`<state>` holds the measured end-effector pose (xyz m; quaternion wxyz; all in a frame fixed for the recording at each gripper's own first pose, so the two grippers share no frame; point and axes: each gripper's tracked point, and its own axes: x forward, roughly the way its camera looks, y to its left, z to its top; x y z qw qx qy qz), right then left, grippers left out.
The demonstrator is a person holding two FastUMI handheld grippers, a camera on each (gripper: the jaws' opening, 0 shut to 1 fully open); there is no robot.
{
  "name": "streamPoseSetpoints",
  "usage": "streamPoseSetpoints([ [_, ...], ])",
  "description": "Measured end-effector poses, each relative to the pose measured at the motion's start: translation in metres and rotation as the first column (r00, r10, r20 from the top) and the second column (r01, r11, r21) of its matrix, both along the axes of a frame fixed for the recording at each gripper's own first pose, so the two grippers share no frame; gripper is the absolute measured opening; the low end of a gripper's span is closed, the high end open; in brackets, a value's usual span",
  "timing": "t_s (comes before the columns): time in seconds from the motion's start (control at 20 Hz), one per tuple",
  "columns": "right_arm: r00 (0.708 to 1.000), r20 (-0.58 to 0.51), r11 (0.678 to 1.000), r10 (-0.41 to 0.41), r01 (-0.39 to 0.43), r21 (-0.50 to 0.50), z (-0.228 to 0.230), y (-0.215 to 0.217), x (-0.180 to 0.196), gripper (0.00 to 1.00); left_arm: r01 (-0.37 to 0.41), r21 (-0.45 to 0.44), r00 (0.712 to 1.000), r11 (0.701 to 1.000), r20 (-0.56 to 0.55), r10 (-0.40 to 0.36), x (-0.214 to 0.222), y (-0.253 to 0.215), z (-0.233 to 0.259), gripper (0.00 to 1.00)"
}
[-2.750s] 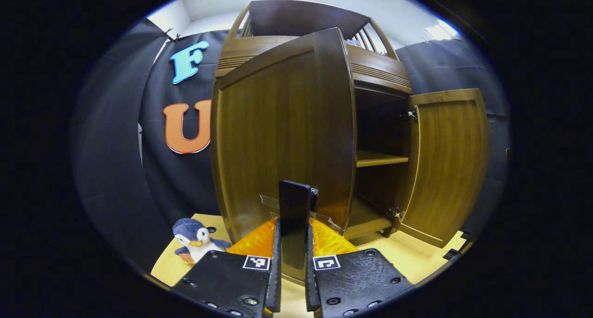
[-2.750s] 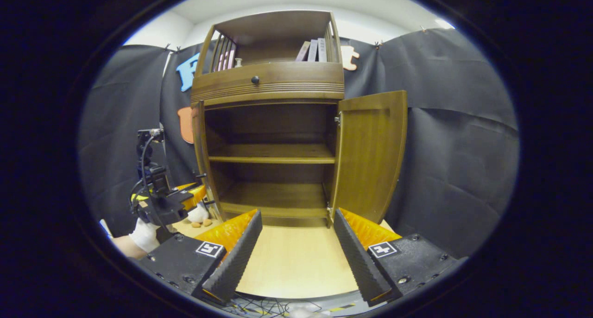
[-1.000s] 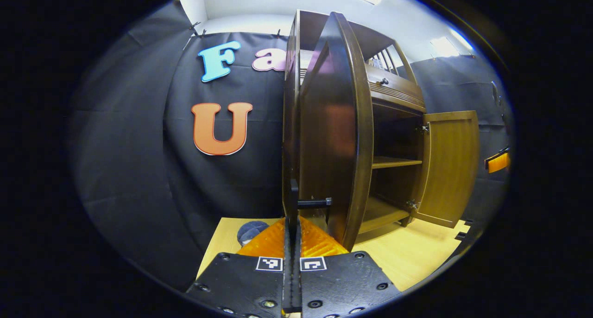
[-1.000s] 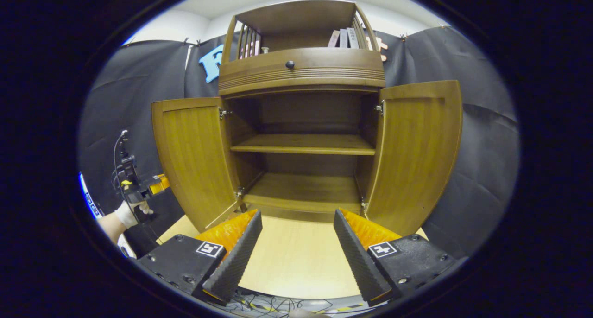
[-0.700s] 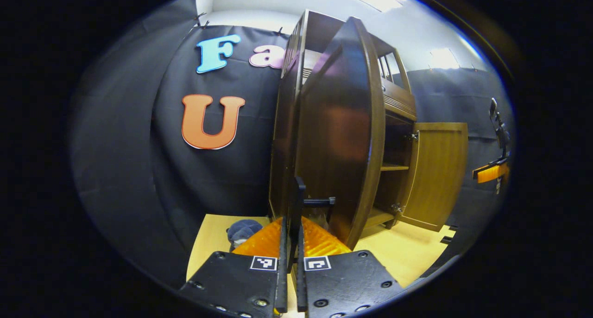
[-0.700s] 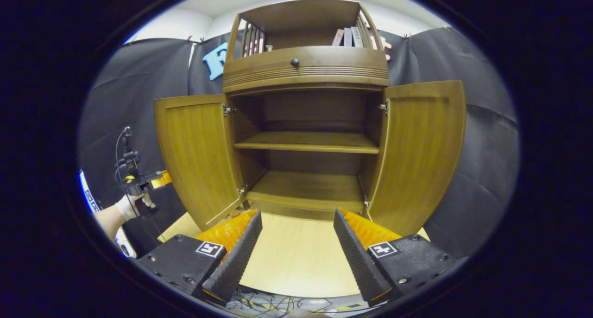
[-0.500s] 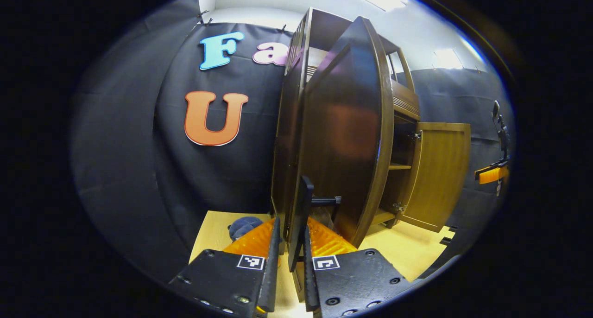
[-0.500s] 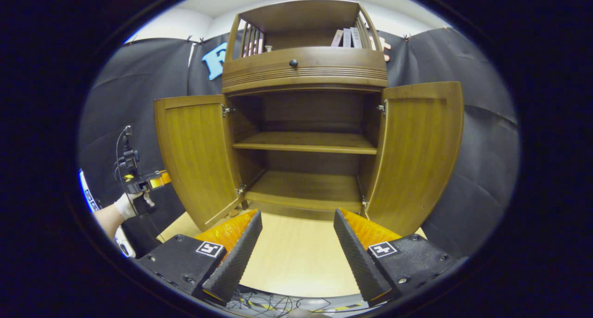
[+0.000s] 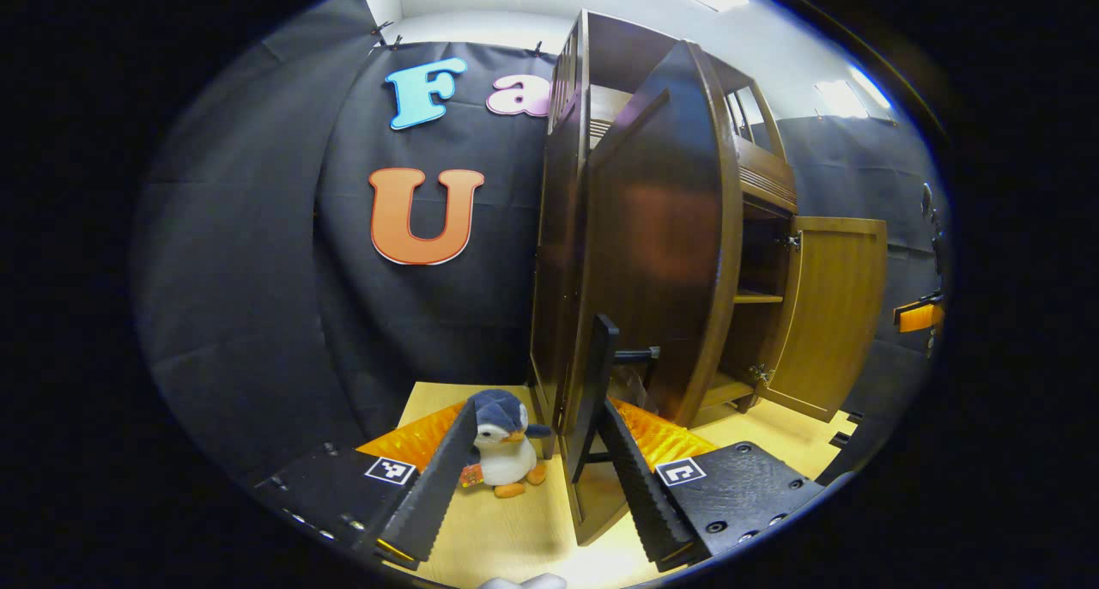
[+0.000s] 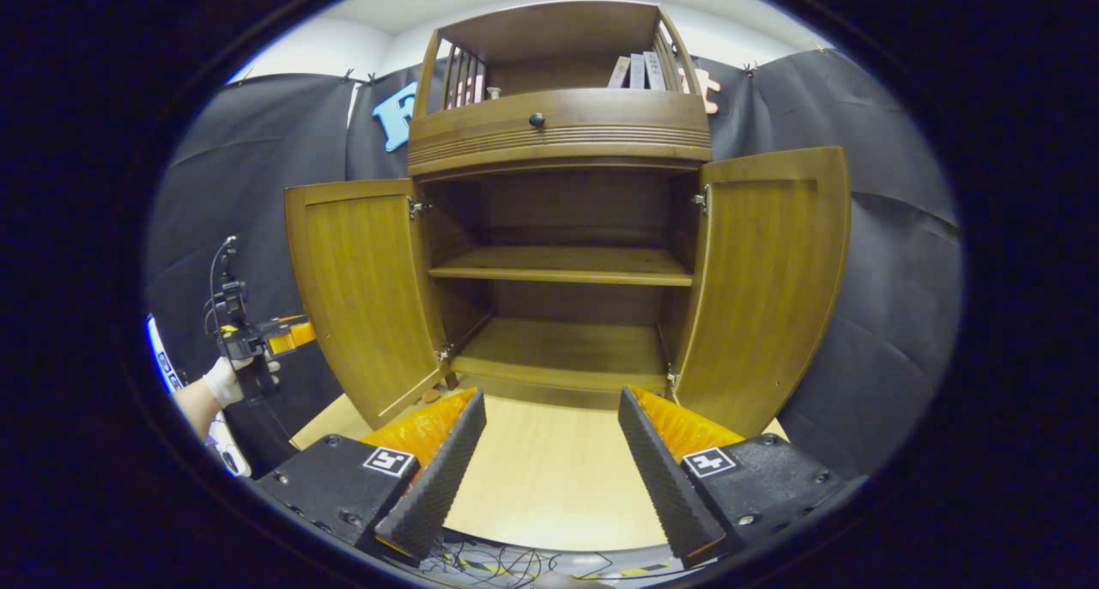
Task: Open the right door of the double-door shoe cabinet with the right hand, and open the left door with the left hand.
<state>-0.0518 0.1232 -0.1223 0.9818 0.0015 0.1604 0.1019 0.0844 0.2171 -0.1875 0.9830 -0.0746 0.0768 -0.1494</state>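
Now the left gripper [image 9: 537, 477] has let go of the left door's handle [image 9: 601, 383], fingers wide apart beside it, so both doors of the shoe cabinet [image 10: 562, 228] stand open, and the right gripper [image 10: 549, 452], fingers apart too, just needs to back away.

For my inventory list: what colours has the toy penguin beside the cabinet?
Dark blue with a white face and belly, orange beak and feet; the penguin shows best in the left gripper view.
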Motion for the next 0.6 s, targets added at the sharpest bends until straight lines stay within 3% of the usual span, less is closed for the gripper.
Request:
streamPoseSetpoints([
  [0.05,1.0,0.0,1.0,-0.005,0.005,0.003,0.0,-0.002,0.001,0.99,-0.024,-0.011,1.0,1.0,0.004,0.024,-0.006,0.005,0.004,1.0],
  [0.1,1.0,0.001,1.0,-0.007,0.007,0.006,0.0,-0.003,0.002,0.99,-0.054,-0.022,0.999,0.998,0.009,0.054,-0.011,0.011,0.01,1.0],
  [0.15,1.0,0.006,1.0,-0.012,0.012,0.007,0.002,-0.004,0.003,0.99,-0.092,-0.039,0.996,0.995,0.003,0.093,-0.017,0.017,0.018,0.93],
  [0.25,0.999,0.024,1.0,-0.026,0.026,-0.001,0.007,-0.009,0.007,1.0,-0.166,-0.067,0.986,0.984,0.006,0.167,-0.029,0.022,0.039,0.93],
  [0.4,0.998,0.053,0.999,-0.045,0.045,0.0,0.014,-0.012,0.012,0.99,-0.253,0.02,0.966,0.967,0.051,0.252,-0.043,0.016,0.074,0.93],
  [0.6,0.993,0.09,0.997,-0.071,0.072,-0.007,0.024,-0.018,0.019,0.99,-0.276,0.061,0.959,0.959,0.084,0.271,-0.064,-0.027,0.106,0.93],
])
